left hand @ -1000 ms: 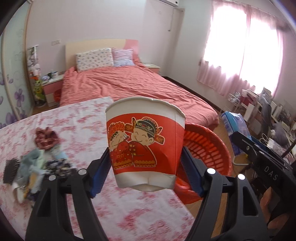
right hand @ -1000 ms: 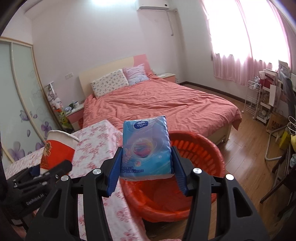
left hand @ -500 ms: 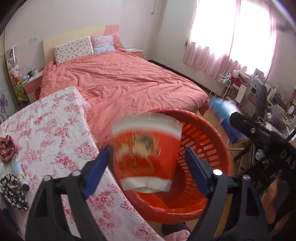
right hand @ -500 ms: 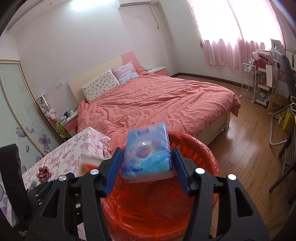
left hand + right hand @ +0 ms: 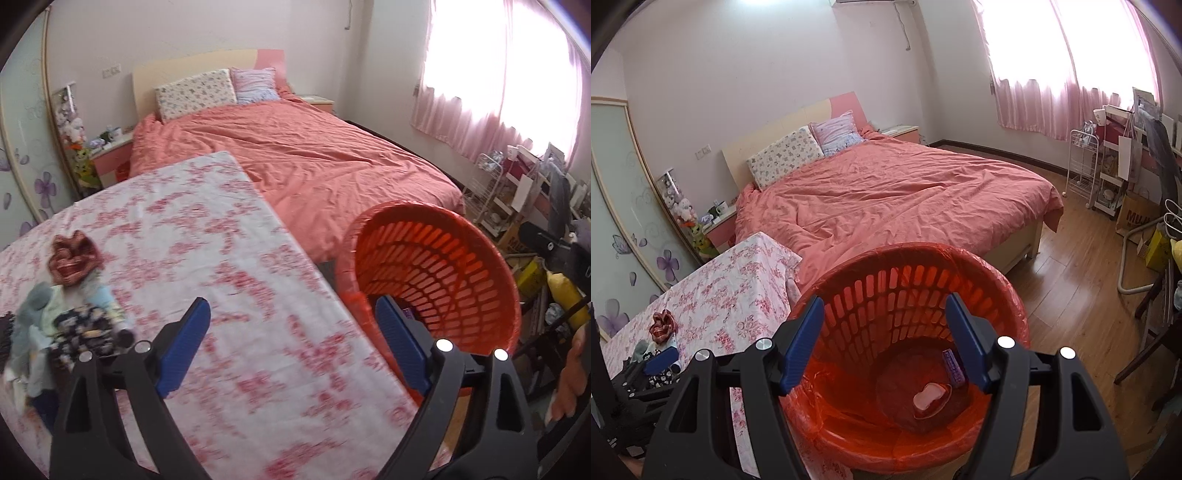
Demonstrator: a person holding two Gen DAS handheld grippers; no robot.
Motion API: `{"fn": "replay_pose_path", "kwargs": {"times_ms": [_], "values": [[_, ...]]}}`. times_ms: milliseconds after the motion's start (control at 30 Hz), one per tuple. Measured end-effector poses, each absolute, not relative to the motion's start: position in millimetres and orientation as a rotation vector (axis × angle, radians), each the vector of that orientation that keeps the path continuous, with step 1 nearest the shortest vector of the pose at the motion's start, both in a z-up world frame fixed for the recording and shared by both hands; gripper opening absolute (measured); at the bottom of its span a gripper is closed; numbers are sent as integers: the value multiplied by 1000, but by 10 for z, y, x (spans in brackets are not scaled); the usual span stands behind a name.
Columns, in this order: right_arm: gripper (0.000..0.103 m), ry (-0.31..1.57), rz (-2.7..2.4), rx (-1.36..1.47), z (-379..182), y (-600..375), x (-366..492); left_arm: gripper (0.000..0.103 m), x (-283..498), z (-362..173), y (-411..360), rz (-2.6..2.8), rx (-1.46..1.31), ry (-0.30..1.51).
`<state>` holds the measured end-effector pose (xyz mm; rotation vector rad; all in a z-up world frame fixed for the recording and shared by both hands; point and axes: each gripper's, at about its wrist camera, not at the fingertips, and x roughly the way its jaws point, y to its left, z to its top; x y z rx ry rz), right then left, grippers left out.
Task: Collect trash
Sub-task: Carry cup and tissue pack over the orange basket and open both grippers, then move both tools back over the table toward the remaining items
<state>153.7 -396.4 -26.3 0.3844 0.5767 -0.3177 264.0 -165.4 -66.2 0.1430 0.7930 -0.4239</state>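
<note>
Two grippers, both with jaws spread and nothing between them. The left gripper [image 5: 291, 347] has just been opening; it hangs over the edge of a worktop [image 5: 207, 258] covered in a white cloth with pink flowers. The right gripper [image 5: 884, 339] has also just been opening; it hangs above a red slatted basket [image 5: 1008, 295] lined with a red plastic bag, standing on the wooden floor [image 5: 1082, 266] just beside the worktop. At the bottom of the basket lie a red paper cup [image 5: 932, 397] on its side and a small purple-edged packet [image 5: 955, 367] beside it. On the worktop's near left sits a heap of small items [image 5: 62, 317], among them a dark red scrunchie [image 5: 72, 256]. Beyond lies a bed [image 5: 314, 158] with a coral cover and two pillows, pink curtains [image 5: 1071, 74] at a bright window, and cluttered shelves [image 5: 1115, 162] along the right wall.
</note>
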Motion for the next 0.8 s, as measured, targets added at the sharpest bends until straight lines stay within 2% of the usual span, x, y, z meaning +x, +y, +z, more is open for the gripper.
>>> {"fn": "replay_pose_path", "kwargs": {"times_ms": [367, 800], "values": [[68, 620, -231, 280, -190, -3362, 1635, 90, 2433, -493, -820, -302, 104, 754], [68, 692, -36, 170, -289, -2301, 1918, 90, 2393, -427, 745, -3, 14, 716]]}}
